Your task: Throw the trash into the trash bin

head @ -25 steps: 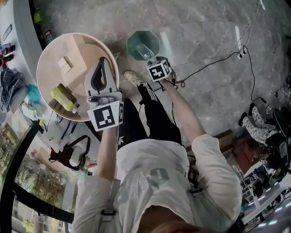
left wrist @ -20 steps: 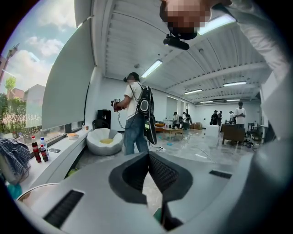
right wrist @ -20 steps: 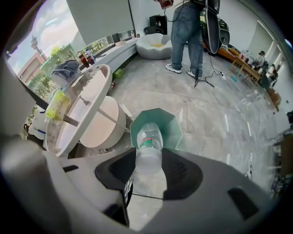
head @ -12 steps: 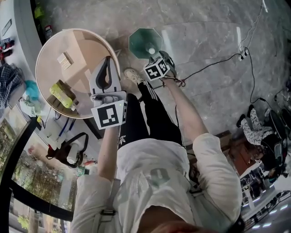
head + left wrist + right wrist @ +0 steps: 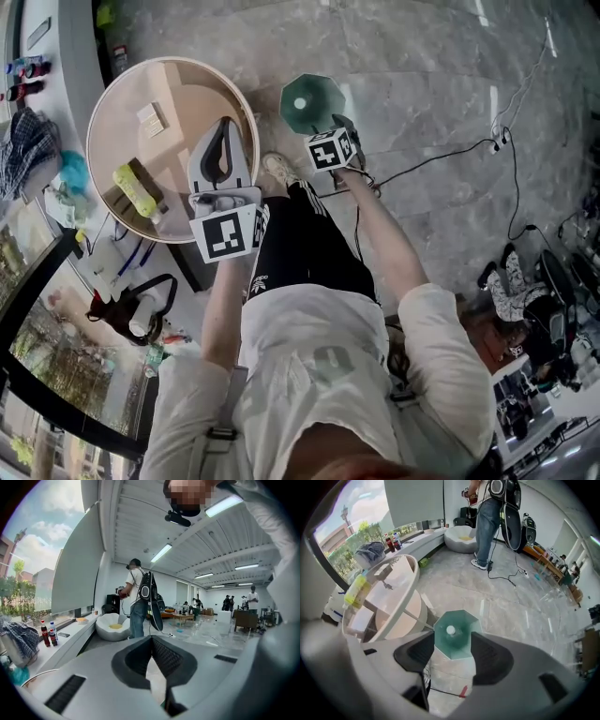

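Straight below the right gripper's [image 5: 453,649] spread fingers [image 5: 490,657] lies the trash [image 5: 450,630], a white-capped piece resting inside the green eight-sided bin [image 5: 459,641] on the marble floor [image 5: 511,606]. The pads press on nothing: the jaws have just been opening, they stand well apart, and only the bin's mouth shows in the gap between them, apart from both pads. In the head view this gripper [image 5: 323,127] points steeply down, with the bin [image 5: 302,98] just beyond its tips. To the left of these fingers stands a round beige table [image 5: 401,602], near the bin but not touching it. On the table lie a yellow-green bottle [image 5: 132,184] and a small pale box [image 5: 150,119], both well apart from either gripper. The left gripper [image 5: 224,125] hovers over the near rim of the table [image 5: 98,112], pointing almost level; its fingertips meet at the front and hold nothing, as the left gripper view [image 5: 151,638] shows. Off to the right of the right fingers a black cable [image 5: 441,152] trails across the floor, and far beyond the bin a person [image 5: 487,522] in jeans stands by the wall.
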The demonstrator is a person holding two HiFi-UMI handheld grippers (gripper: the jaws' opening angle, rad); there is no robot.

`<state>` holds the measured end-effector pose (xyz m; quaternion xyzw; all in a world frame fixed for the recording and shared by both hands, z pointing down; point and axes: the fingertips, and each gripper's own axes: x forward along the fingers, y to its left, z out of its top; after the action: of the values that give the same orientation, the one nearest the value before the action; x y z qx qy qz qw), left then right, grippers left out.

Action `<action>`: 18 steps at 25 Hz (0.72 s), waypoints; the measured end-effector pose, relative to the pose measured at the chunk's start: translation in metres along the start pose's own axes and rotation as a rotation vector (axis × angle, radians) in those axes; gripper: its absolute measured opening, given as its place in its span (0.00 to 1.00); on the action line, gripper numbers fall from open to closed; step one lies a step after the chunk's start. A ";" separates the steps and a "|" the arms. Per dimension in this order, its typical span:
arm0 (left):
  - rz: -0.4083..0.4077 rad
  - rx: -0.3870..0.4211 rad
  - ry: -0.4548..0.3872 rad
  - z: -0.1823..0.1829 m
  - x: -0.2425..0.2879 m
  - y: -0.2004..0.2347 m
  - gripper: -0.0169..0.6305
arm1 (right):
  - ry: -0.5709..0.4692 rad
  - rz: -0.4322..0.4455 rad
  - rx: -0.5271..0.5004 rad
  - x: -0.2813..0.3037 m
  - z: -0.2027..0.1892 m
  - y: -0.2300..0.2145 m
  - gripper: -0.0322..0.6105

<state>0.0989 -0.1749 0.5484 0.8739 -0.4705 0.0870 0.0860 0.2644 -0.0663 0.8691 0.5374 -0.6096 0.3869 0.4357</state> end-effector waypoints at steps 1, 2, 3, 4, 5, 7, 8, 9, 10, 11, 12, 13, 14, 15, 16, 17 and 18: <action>0.007 -0.001 -0.008 0.005 -0.002 0.003 0.05 | -0.019 0.021 0.007 -0.008 0.010 0.004 0.44; 0.013 -0.002 -0.016 0.011 -0.004 0.005 0.05 | -0.044 0.043 0.014 -0.017 0.022 0.009 0.44; 0.019 -0.003 -0.023 0.017 -0.007 0.006 0.05 | -0.074 0.067 0.020 -0.029 0.034 0.014 0.44; 0.024 -0.003 -0.031 0.024 -0.011 0.008 0.05 | -0.109 0.090 0.025 -0.043 0.048 0.018 0.44; 0.030 -0.003 -0.043 0.032 -0.014 0.009 0.05 | -0.145 0.113 0.027 -0.059 0.064 0.021 0.44; 0.048 -0.005 -0.075 0.051 -0.021 0.015 0.05 | -0.228 0.162 0.026 -0.093 0.099 0.028 0.38; 0.061 -0.007 -0.094 0.061 -0.026 0.020 0.05 | -0.281 0.186 0.015 -0.112 0.120 0.034 0.36; 0.075 -0.007 -0.114 0.071 -0.031 0.025 0.05 | -0.343 0.205 -0.013 -0.131 0.142 0.041 0.33; 0.090 -0.004 -0.133 0.081 -0.038 0.031 0.05 | -0.411 0.220 -0.056 -0.151 0.165 0.050 0.27; 0.105 0.003 -0.150 0.092 -0.047 0.037 0.05 | -0.482 0.229 -0.105 -0.174 0.186 0.061 0.22; 0.124 0.010 -0.164 0.103 -0.057 0.044 0.05 | -0.552 0.236 -0.151 -0.199 0.205 0.073 0.14; 0.151 0.009 -0.180 0.115 -0.070 0.052 0.05 | -0.621 0.244 -0.187 -0.225 0.223 0.086 0.11; 0.188 -0.004 -0.203 0.129 -0.083 0.063 0.05 | -0.689 0.253 -0.211 -0.252 0.240 0.099 0.10; 0.227 -0.022 -0.232 0.143 -0.097 0.076 0.05 | -0.754 0.258 -0.227 -0.278 0.256 0.114 0.09; 0.261 -0.031 -0.264 0.158 -0.110 0.089 0.04 | -0.814 0.260 -0.239 -0.304 0.271 0.129 0.08; 0.286 -0.019 -0.292 0.172 -0.123 0.100 0.05 | -0.870 0.263 -0.247 -0.328 0.284 0.145 0.08; 0.300 0.012 -0.315 0.184 -0.136 0.109 0.05 | -0.922 0.273 -0.249 -0.351 0.295 0.163 0.08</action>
<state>-0.0529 -0.1673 0.3454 0.7975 -0.6022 -0.0358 -0.0077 0.0838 -0.2122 0.4413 0.5118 -0.8452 0.0866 0.1272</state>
